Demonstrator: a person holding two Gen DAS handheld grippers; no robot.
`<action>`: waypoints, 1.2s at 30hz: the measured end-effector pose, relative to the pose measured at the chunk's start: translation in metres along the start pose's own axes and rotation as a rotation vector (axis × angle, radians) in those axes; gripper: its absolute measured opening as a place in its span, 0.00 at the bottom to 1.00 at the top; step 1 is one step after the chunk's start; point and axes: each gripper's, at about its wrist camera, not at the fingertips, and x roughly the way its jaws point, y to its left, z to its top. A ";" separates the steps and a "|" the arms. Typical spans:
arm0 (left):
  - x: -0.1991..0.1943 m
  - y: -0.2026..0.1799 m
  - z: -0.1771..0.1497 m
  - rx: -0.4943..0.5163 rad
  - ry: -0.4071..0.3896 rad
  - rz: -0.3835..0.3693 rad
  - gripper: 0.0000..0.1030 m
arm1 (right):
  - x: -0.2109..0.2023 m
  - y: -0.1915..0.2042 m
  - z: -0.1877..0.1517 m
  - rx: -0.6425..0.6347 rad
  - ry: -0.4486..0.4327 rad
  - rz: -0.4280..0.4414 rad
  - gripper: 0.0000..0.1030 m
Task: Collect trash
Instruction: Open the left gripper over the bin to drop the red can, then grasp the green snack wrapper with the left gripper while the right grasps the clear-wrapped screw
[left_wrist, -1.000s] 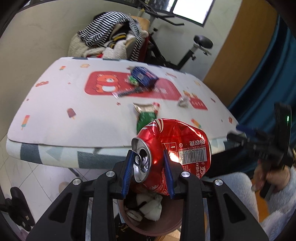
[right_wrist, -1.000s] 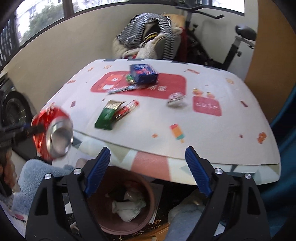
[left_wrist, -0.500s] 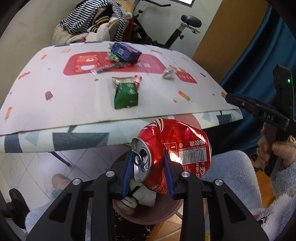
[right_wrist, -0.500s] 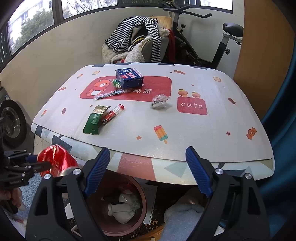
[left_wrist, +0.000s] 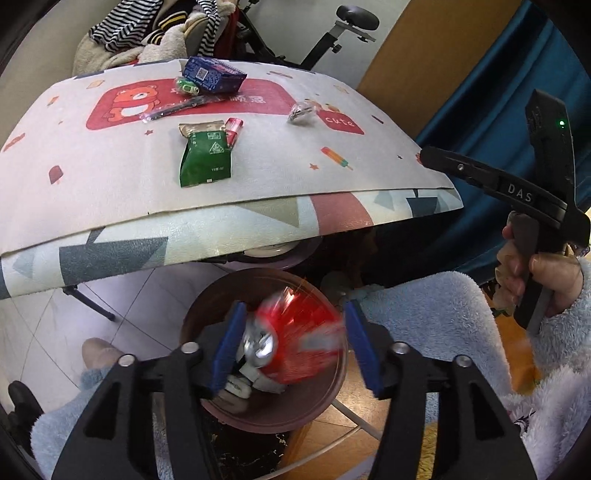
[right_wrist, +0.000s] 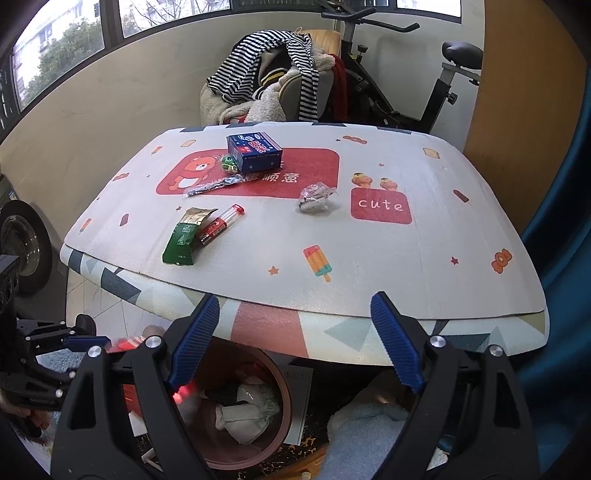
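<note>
Now left tool (left_wrist: 295, 347) jaws opening, blurred red can (left_wrist: 295, 347) loose between, over bin (left_wrist: 266, 413).

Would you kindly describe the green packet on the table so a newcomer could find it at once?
Start at the table with the cartoon-print cover and look to its near left part, in front of the red bear panel. There lies the green packet, flat, with a torn-open gold top. A red and clear tube lies against its right side; nothing else there is green and flat.
</note>
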 end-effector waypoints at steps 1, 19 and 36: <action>-0.001 0.001 0.001 -0.003 -0.008 0.007 0.63 | 0.001 -0.001 -0.001 0.000 0.003 -0.001 0.81; -0.047 0.092 0.041 -0.257 -0.191 0.269 0.87 | 0.016 -0.006 0.000 0.015 0.031 -0.015 0.81; -0.038 0.143 0.057 -0.381 -0.226 0.331 0.88 | 0.096 -0.030 0.053 0.047 0.056 0.038 0.81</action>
